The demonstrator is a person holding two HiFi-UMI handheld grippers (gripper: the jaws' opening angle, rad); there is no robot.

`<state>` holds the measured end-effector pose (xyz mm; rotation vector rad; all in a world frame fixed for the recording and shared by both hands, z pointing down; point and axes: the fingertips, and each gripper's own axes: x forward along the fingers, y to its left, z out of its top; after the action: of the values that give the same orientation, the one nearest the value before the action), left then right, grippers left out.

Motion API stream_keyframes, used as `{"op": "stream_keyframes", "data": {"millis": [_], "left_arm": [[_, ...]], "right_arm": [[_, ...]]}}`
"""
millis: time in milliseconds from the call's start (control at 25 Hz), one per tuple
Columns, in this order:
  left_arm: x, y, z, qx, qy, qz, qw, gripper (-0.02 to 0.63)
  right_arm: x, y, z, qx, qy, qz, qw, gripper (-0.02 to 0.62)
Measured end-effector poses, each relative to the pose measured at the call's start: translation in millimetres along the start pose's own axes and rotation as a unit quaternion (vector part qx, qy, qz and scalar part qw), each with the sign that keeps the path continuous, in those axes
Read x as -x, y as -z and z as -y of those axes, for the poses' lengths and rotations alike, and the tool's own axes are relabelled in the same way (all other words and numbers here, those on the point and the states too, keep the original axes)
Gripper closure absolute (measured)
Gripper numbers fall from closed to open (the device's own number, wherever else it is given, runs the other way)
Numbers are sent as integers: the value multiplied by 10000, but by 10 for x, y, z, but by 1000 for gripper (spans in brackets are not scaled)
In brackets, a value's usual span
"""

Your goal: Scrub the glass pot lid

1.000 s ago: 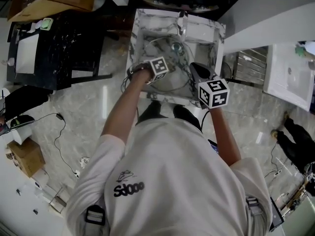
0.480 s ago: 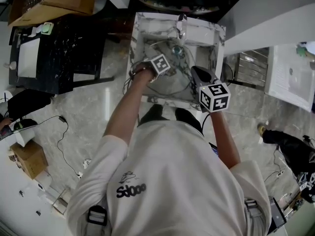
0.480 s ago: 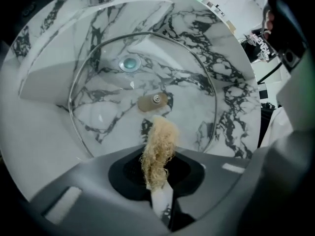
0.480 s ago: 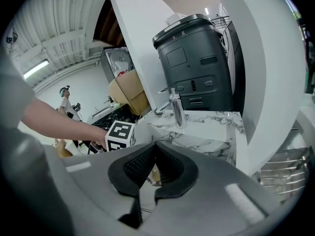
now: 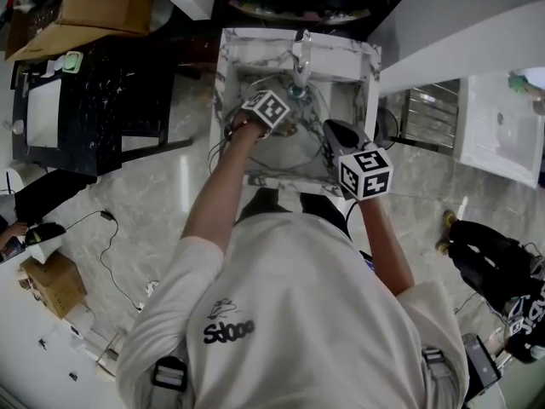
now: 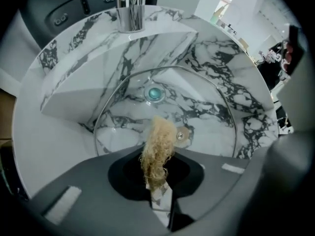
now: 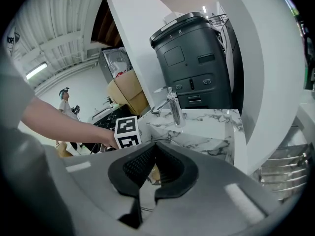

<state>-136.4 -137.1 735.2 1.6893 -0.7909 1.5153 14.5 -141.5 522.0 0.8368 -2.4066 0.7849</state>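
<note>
The glass pot lid stands tilted in the marble sink; its rim arcs wide and its centre screw shows. My left gripper is shut on a tuft of tan loofah scrubber, whose tip rests against the glass beside the screw. In the head view the left gripper is over the basin near the faucet. My right gripper reaches in from the right; in its own view the jaws of the right gripper are together on the lid's thin edge.
A teal drain plug lies behind the lid. A chrome faucet rises at the sink's back ledge. A black appliance stands behind the sink. Boxes and a black table are to the left, a wire rack to the right.
The left gripper has moved farther into the basin toward the faucet, with the scrubber. The right gripper has stayed at the lid's right edge.
</note>
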Motion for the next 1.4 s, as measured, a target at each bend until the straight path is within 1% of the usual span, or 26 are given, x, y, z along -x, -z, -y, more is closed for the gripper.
{"op": "stream_keyframes", "data": {"millis": [120, 240, 320, 400, 480, 560, 640, 800, 1080, 1280, 1400], "left_arm": [[35, -154, -119, 109, -359, 346, 9987, 572], [59, -333, -237, 139, -749, 770, 9941, 569], [75, -431, -286, 134, -928, 1009, 9905, 569], [87, -523, -288, 34, -1015, 1217, 9874, 568], [86, -613, -248, -216, -1066, 1367, 9846, 565], [72, -677, -197, -417, -1092, 1430, 9828, 565], [53, -723, -127, -541, -1055, 1474, 9819, 565], [8, -782, 79, -955, -927, 1549, 9789, 563], [-69, -724, 520, -1565, -524, 1467, 9753, 560], [-118, -598, 752, -2267, -355, 1316, 9644, 558], [-125, -503, 861, -2477, -159, 1211, 9611, 558]], "right_arm": [[6, 8, 33, -32, 16, -14, 10000, 592], [13, 1, 79, -60, 53, 6, 10000, 592], [28, -7, 109, -87, 89, 20, 9999, 592], [47, -13, 135, -115, 130, 25, 9998, 592], [65, -7, 163, -130, 176, 1, 9998, 592], [78, 6, 190, -142, 218, -29, 9997, 592], [91, 21, 210, -169, 247, -33, 9995, 592], [103, 58, 219, -199, 289, -39, 9994, 592], [119, 64, 167, -207, 301, 3, 9993, 592], [140, 68, 107, -185, 314, 16, 9993, 592], [164, 75, 67, -158, 323, 13, 9994, 592]]}}
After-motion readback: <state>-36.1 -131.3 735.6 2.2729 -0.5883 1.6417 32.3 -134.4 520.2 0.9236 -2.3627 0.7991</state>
